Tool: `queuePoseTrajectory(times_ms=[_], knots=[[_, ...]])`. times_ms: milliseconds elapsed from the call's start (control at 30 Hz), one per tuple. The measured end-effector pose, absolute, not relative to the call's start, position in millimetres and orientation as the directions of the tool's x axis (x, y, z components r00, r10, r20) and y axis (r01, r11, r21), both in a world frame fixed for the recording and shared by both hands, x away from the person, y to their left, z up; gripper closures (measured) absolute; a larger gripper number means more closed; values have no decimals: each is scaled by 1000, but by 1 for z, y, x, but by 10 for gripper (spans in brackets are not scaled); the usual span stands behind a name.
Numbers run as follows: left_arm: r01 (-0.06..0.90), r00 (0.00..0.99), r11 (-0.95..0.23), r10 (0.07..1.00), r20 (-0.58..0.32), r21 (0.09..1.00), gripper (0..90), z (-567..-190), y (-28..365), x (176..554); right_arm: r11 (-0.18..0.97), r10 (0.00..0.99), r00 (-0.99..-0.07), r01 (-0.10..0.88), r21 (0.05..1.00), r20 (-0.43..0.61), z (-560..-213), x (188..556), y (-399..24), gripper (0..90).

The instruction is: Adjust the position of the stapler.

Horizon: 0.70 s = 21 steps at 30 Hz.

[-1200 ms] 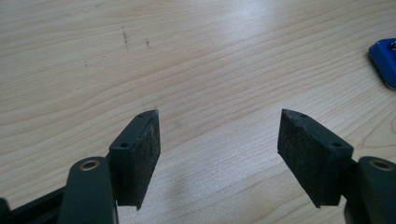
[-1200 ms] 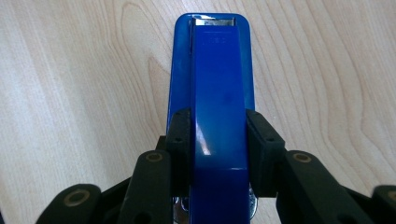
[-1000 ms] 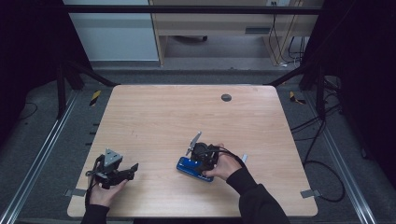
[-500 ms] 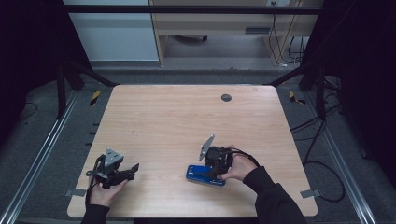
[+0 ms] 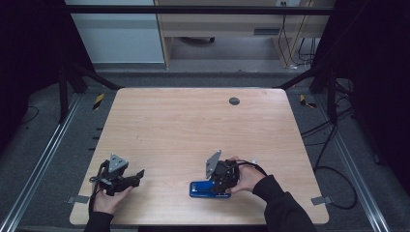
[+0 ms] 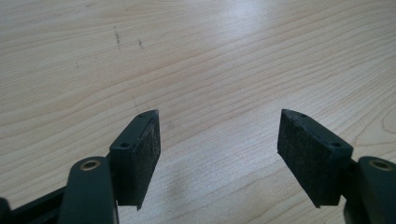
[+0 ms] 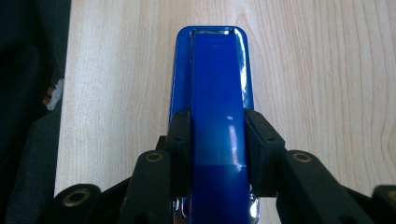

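My right gripper (image 5: 215, 186) pinches the blue stapler (image 7: 219, 107) across its width near the table's (image 5: 183, 125) near edge, the stapler's long axis running leftward along the jaws. My left gripper (image 6: 219, 154), jaws spread and empty, rests well apart at near left.

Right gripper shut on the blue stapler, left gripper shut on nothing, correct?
Not quite. The left gripper is open: the left gripper view shows its fingers wide apart over bare table. The right gripper is indeed shut on the blue stapler.
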<state>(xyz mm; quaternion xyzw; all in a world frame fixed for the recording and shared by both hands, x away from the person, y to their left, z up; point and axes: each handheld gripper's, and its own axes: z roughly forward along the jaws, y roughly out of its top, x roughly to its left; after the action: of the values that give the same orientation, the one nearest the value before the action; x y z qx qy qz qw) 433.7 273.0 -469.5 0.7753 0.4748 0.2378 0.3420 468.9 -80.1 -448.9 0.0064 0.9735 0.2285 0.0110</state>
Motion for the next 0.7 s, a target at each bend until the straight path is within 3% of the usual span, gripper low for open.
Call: queuePoseTrajectory(times_ms=[300, 400, 533, 700], knots=[[569, 449, -318, 893, 38, 758, 303, -469, 272, 433, 883, 35, -999, 21, 470, -21, -453, 468, -84, 651], [559, 458, -321, 888, 38, 764, 317, -468, 271, 433, 846, 73, -997, 59, 530, -7, -448, 465, -90, 606], [544, 481, -324, 876, 29, 774, 345, -464, 269, 432, 787, 160, -986, 106, 607, -35, -435, 461, -101, 561], [514, 531, -347, 847, 27, 785, 375, -454, 261, 429, 667, 296, -955, 220, 712, 18, -426, 454, -120, 602]])
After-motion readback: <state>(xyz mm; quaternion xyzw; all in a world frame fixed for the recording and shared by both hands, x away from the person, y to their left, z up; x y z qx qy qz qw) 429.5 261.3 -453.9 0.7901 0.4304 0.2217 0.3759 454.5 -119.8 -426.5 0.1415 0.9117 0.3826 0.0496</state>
